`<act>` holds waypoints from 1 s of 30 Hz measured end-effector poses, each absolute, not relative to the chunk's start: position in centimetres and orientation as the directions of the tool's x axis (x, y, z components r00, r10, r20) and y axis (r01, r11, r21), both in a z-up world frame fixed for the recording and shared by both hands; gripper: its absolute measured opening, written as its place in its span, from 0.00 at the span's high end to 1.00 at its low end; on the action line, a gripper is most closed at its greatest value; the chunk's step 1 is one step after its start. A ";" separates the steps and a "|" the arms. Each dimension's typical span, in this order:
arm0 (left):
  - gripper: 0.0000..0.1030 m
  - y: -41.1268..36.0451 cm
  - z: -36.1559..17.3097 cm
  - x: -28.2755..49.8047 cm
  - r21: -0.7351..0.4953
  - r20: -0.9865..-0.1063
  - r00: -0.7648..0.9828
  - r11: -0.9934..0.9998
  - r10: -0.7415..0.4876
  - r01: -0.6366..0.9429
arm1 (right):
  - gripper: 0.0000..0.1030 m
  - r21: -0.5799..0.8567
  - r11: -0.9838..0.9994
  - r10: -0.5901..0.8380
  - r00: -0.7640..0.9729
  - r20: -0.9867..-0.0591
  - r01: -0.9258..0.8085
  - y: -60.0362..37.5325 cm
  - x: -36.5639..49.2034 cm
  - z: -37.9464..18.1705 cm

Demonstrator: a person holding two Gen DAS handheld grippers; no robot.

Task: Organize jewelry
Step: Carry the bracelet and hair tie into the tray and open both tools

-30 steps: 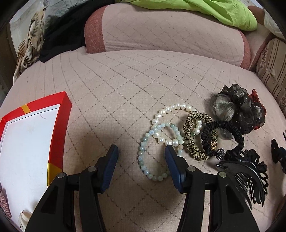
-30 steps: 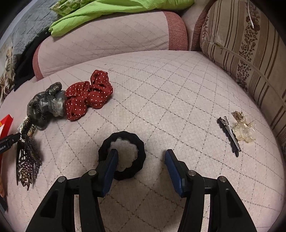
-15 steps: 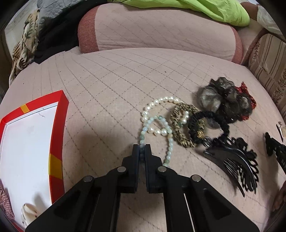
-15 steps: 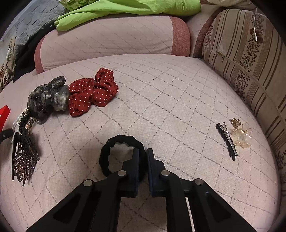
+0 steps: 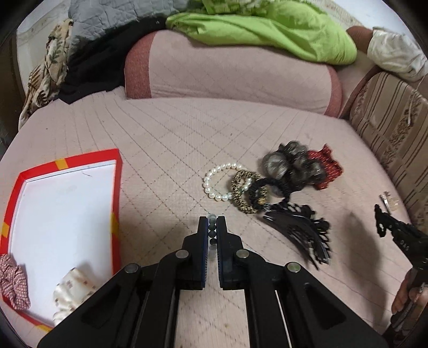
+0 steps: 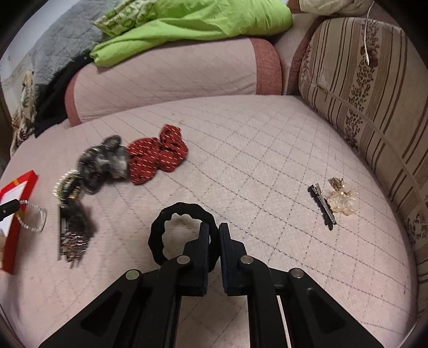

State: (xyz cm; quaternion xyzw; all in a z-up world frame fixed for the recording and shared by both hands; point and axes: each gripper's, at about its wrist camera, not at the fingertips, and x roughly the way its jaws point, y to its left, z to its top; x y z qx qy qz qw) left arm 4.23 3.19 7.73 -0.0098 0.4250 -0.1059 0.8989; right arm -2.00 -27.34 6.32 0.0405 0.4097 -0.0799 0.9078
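1. The left gripper (image 5: 212, 227) is clamped on a pale green bead bracelet (image 5: 212, 229), its beads pinched between the two closed fingers; in the right wrist view the same bracelet (image 6: 32, 216) hangs as a loop at the far left edge.
2. Left of that gripper lies a red-rimmed box lid (image 5: 117, 192) with a white floor, holding a red checked scrunchie (image 5: 12, 278) and a cream patterned scrunchie (image 5: 72, 291) at its near end.
3. Ahead and to the right of the left gripper, a black fan-shaped hair claw (image 5: 299, 230) rests on the quilted pink cushion (image 5: 165, 139).
4. Just beyond it sit a white pearl bracelet (image 5: 216, 184), a leopard-print hair tie (image 5: 242, 194) overlapping it, and a black hair tie (image 5: 260, 191).
5. Farther right lie a grey sheer scrunchie (image 5: 289, 166) and, touching it, a red dotted scrunchie (image 5: 325, 167).
6. The right gripper (image 6: 212, 238) is closed on the rim of a black scrunchie (image 6: 160, 235), whose ring sits to the left of its fingers.
7. To that gripper's right lie a black alligator hair clip (image 6: 322, 206) and, just beside it, a clear amber hair clip (image 6: 342, 200).
8. A lime green cloth (image 6: 192, 24) drapes the bolster at the far end.
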 end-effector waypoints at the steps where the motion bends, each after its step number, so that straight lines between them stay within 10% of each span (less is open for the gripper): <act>1: 0.95 3.5 8.4 3.6 -0.115 -0.754 0.624 0.976 -0.207 0.185 | 0.92 0.010 0.985 -0.108 0.655 -0.747 0.174 -27.2 -2.2 6.6; 30: 0.95 10.4 16.4 -8.1 -0.007 -0.600 0.798 0.998 -0.057 0.066 | 0.92 0.053 0.997 0.077 0.754 -0.652 -0.056 -14.0 -8.4 14.6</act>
